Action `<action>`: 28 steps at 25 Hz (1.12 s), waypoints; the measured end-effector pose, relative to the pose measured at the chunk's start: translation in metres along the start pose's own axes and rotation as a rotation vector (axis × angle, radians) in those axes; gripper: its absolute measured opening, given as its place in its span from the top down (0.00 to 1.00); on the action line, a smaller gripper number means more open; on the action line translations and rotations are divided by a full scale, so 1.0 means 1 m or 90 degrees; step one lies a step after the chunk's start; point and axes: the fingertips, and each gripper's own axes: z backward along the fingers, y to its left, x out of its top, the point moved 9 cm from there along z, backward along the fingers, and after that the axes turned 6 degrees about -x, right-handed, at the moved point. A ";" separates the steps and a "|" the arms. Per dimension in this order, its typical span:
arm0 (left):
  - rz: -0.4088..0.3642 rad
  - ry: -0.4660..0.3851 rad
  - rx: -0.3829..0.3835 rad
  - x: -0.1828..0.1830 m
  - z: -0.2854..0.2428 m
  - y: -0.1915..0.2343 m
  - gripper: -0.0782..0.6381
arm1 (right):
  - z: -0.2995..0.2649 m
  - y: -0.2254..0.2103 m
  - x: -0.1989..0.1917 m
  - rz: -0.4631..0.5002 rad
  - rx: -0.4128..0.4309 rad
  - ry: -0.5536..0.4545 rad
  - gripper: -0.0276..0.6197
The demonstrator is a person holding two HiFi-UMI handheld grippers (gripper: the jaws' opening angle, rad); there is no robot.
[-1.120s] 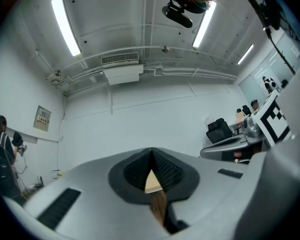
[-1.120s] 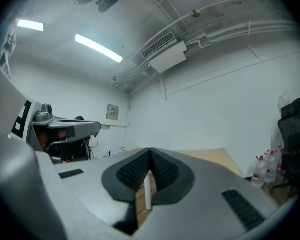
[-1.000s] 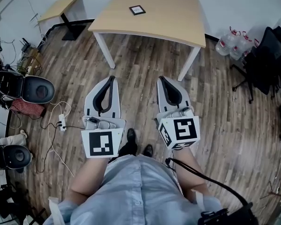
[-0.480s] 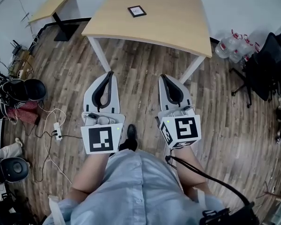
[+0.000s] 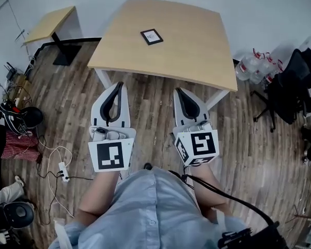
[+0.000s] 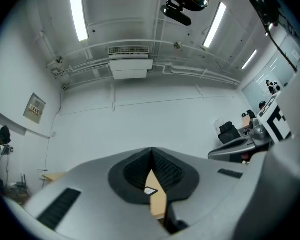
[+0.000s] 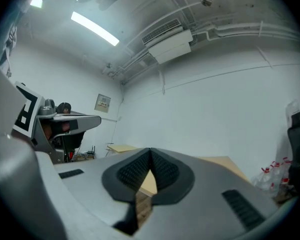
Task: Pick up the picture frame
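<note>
A small black picture frame (image 5: 152, 37) lies flat on the light wooden table (image 5: 197, 51), toward its far left part. In the left gripper view the picture frame (image 6: 151, 191) shows through the gap below the closed tips, well ahead. My left gripper (image 5: 117, 84) and right gripper (image 5: 178, 91) are both shut and empty, held side by side over the wooden floor, short of the table's near edge. In their own views the left gripper (image 6: 151, 150) and right gripper (image 7: 150, 151) have their tips touching.
A smaller wooden table (image 5: 49, 24) stands at the back left. Water bottles (image 5: 254, 66) and a black chair (image 5: 290, 82) are at the right. Cables and a power strip (image 5: 63, 171) lie on the floor at left, with bags (image 5: 15, 118) nearby.
The person has stepped toward the table, so it appears larger and nearer to both grippers. Both grippers stay shut, side by side.
</note>
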 end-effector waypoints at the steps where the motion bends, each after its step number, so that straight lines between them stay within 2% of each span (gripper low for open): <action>1: 0.003 0.000 0.000 -0.003 -0.005 0.003 0.89 | -0.006 -0.001 -0.001 0.001 -0.001 0.002 0.96; 12: 0.028 0.046 -0.009 -0.041 -0.061 0.024 0.89 | -0.067 -0.023 -0.016 -0.007 -0.008 0.031 0.96; 17: 0.019 0.063 -0.001 -0.055 -0.111 0.032 0.89 | -0.115 -0.050 -0.025 -0.013 0.007 0.042 0.96; 22: 0.007 0.093 0.029 -0.069 -0.170 0.045 0.89 | -0.180 -0.087 -0.028 -0.019 0.032 0.061 0.96; 28: -0.004 0.104 0.067 -0.080 -0.235 0.064 0.89 | -0.257 -0.121 -0.029 -0.026 0.069 0.063 0.96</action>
